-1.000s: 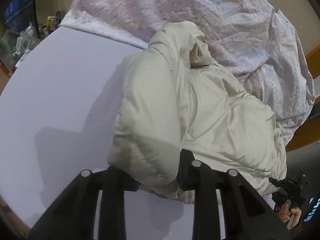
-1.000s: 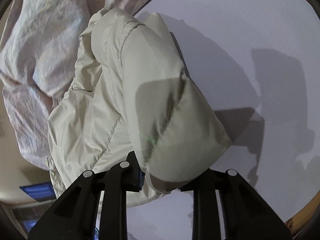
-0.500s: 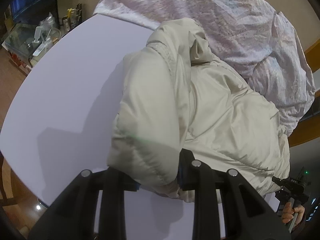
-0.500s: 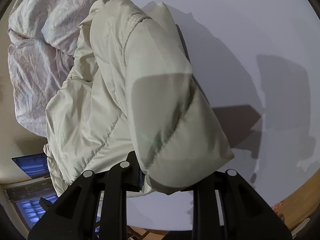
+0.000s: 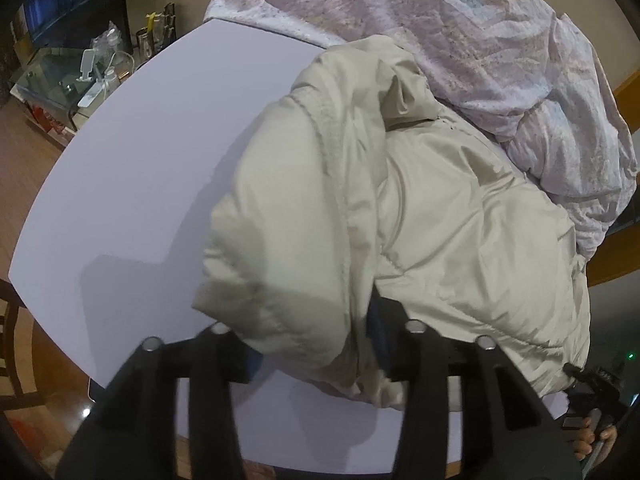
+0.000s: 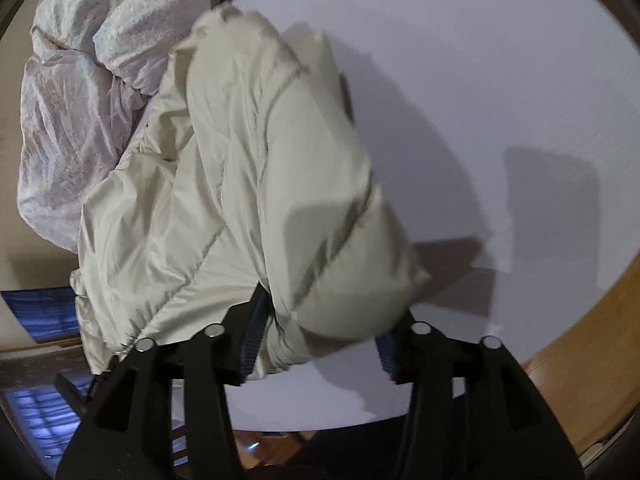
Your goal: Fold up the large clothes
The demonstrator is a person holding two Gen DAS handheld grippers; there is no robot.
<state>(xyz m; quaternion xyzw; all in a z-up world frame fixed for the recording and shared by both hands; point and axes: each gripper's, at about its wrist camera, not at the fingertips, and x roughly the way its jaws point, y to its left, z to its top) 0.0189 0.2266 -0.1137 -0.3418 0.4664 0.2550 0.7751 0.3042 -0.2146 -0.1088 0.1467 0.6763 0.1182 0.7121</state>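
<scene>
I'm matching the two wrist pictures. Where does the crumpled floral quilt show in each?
Left wrist view: floral quilt fills the top right, behind the cream jacket.
Right wrist view: floral quilt sits upper left, left of the jacket.
Shared landmark: the white table.

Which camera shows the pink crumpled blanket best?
The left wrist view: the blanket spreads across its whole top and right side, behind the puffy jacket. The right wrist view shows only a bunched part at upper left.
</scene>
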